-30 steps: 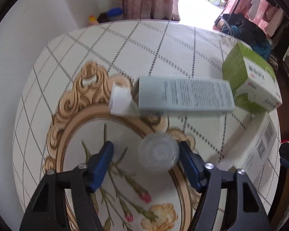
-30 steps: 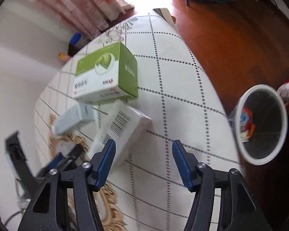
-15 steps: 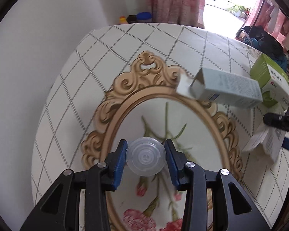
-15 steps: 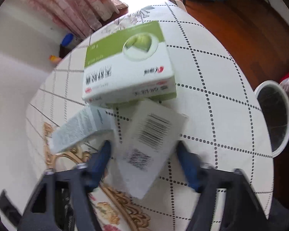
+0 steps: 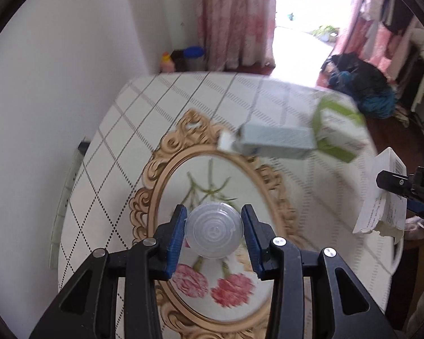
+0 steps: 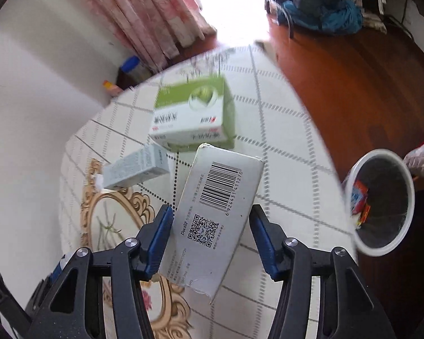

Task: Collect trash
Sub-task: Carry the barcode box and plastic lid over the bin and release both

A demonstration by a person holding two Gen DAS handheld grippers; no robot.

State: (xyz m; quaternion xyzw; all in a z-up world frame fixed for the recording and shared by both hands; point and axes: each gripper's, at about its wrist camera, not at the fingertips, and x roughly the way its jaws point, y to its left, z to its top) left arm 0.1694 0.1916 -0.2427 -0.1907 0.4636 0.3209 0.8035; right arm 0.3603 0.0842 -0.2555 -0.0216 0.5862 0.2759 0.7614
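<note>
My left gripper (image 5: pixel 214 233) is shut on a clear plastic cup (image 5: pixel 214 234) and holds it above the table's flowered oval. My right gripper (image 6: pixel 212 236) is shut on a white barcode box (image 6: pixel 214 214), lifted off the table; the box also shows at the right edge of the left wrist view (image 5: pixel 381 195). A pale blue box (image 6: pixel 135 166) and a green-and-white box (image 6: pixel 195 115) lie on the table. A white trash bin (image 6: pixel 381 200) with some trash inside stands on the floor at the right.
The round table (image 6: pixel 282 169) has a grid-pattern cloth with a gold-framed flower motif (image 5: pixel 212 183). A wall stands at the left. Curtains, bottles (image 5: pixel 183 56) and a pile of clothes (image 6: pixel 319 8) are beyond the table on the wooden floor.
My left gripper closed on the cup and lifted it back from the table. My right gripper moved onto the barcode box, closed on it and raised it.
</note>
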